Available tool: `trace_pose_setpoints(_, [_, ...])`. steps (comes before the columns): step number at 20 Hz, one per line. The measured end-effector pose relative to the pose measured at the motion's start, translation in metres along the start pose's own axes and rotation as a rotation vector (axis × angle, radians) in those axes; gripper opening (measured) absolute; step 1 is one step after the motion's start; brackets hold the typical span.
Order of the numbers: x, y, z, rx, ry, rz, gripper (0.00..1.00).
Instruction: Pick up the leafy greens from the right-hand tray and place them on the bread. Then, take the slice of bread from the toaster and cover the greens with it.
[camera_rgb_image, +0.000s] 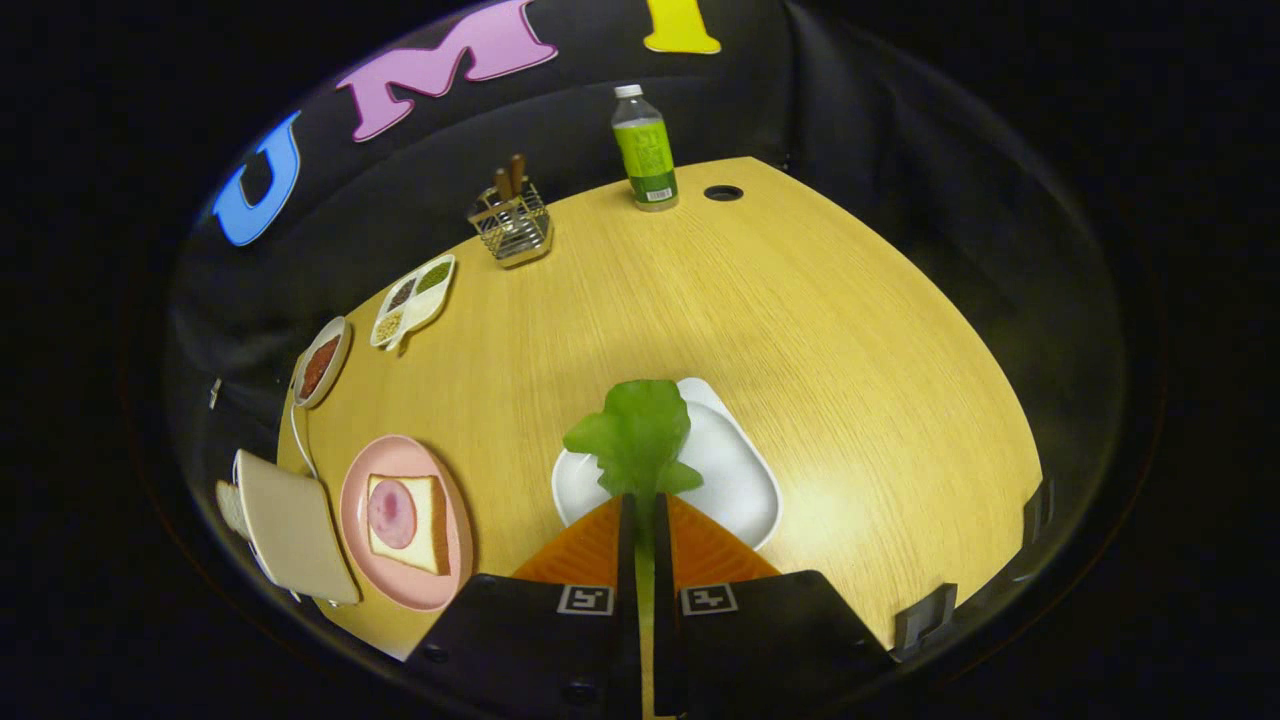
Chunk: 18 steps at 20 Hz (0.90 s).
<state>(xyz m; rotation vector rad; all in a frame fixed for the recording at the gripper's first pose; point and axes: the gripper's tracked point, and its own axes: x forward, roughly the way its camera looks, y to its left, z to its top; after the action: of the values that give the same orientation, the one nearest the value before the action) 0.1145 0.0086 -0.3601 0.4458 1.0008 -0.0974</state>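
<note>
Claw (645, 512) clenched on leafy greens (640, 432), held above white tray (740, 480). Bread (410, 520) lay on pink plate (355, 520), left of tray, on tabletop (800, 300).

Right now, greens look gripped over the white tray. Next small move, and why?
Probably swing left toward the pink plate. The gripper is shut on the leafy greens, which stick out ahead of the fingers above the white tray. The bread with its ham slice lies on that plate, uncovered.
</note>
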Motion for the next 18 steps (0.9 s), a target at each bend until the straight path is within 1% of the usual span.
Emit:
trace_pose_setpoints(4, [-0.029,0.034,0.012,-0.079,-0.021,0.087,0.09])
trace_pose_setpoints(9, [-0.050,0.099,0.010,-0.136,0.014,0.212,0.10])
trace_pose_setpoints(13, [-0.055,0.149,-0.006,-0.169,0.047,0.281,0.10])
trace_pose_setpoints(18, [-0.050,0.200,-0.023,-0.204,0.079,0.337,0.10])
